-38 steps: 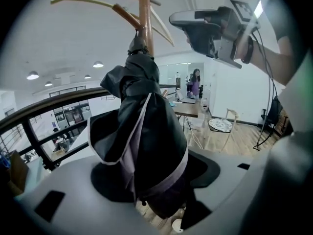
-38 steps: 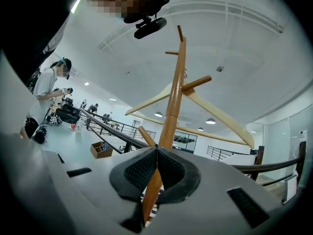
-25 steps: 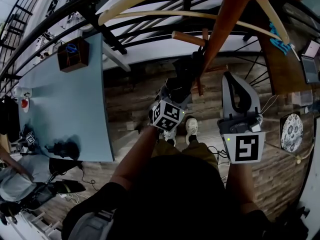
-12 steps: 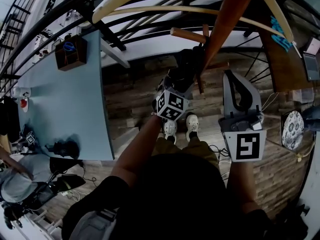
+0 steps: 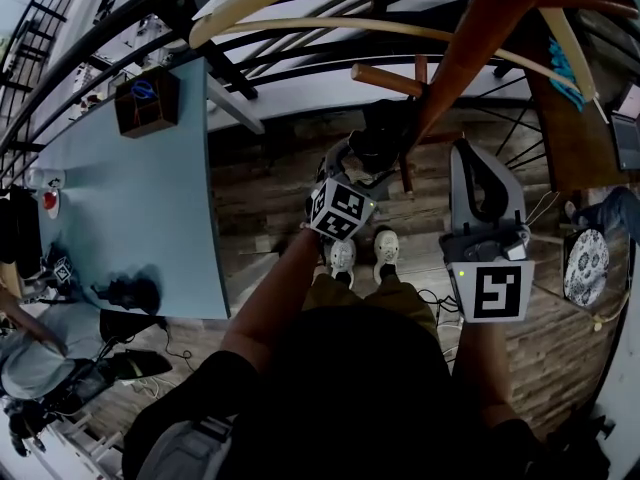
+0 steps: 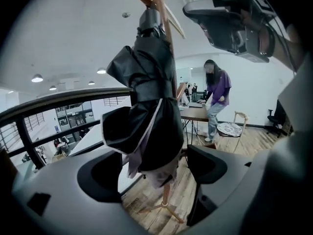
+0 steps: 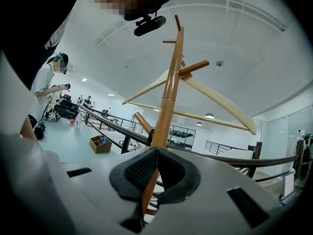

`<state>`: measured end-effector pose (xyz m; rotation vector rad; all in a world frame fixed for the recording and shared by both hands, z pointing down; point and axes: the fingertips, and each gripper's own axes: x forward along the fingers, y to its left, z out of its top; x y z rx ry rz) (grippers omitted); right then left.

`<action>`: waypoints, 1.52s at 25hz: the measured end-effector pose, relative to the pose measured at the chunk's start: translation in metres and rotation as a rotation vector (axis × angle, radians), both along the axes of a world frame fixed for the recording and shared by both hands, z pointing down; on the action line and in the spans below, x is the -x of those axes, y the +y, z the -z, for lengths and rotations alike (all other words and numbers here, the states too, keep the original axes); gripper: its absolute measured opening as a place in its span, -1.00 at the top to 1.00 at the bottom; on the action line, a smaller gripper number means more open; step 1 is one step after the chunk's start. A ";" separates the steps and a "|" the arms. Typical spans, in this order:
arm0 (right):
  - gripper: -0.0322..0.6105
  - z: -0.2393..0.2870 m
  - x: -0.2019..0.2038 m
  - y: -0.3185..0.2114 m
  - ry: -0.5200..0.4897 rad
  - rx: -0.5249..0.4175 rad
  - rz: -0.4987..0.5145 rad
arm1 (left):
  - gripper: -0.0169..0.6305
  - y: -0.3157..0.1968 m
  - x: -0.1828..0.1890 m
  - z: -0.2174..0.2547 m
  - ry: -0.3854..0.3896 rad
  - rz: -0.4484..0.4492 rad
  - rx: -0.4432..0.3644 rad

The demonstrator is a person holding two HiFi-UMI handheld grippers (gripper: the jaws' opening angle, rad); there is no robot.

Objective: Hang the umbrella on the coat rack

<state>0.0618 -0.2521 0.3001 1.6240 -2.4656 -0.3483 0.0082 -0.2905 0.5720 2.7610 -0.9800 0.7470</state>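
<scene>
The black folded umbrella (image 6: 146, 106) hangs from the top of the wooden coat rack (image 6: 157, 4); its lower end is between the jaws of my left gripper (image 6: 156, 173). Those jaws are opening and stand wide, and their pads (image 6: 208, 163) do not press the fabric. In the head view the left gripper (image 5: 360, 163) points up at the umbrella (image 5: 385, 128) beside the rack's pole (image 5: 475, 38). My right gripper (image 5: 480, 168) is just right of it, shut on nothing. In the right gripper view its pads (image 7: 142, 173) meet in front of the pole (image 7: 168, 92).
A black railing (image 5: 300, 58) runs behind the rack. A pale blue table (image 5: 130, 198) with a brown box (image 5: 147, 103) is at the left. A person (image 6: 215, 92) stands at a desk beyond the rack, near a cushioned chair (image 5: 585, 263). My shoes (image 5: 362, 253) are below the grippers.
The left gripper's jaws have spread apart off the umbrella, which now hangs from the rack on its own. The right gripper has stayed where it was.
</scene>
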 end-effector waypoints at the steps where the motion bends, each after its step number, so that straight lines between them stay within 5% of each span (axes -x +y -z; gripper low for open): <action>1: 0.80 0.000 0.001 -0.001 0.001 -0.001 0.002 | -0.30 -0.001 0.001 0.001 0.011 -0.001 0.003; 27: 0.81 -0.002 0.011 0.003 0.000 0.005 -0.048 | -0.31 -0.010 0.009 0.022 0.058 -0.029 -0.018; 38: 0.81 0.014 -0.006 -0.007 -0.013 -0.024 0.007 | -0.31 -0.009 0.010 0.072 0.057 0.013 -0.110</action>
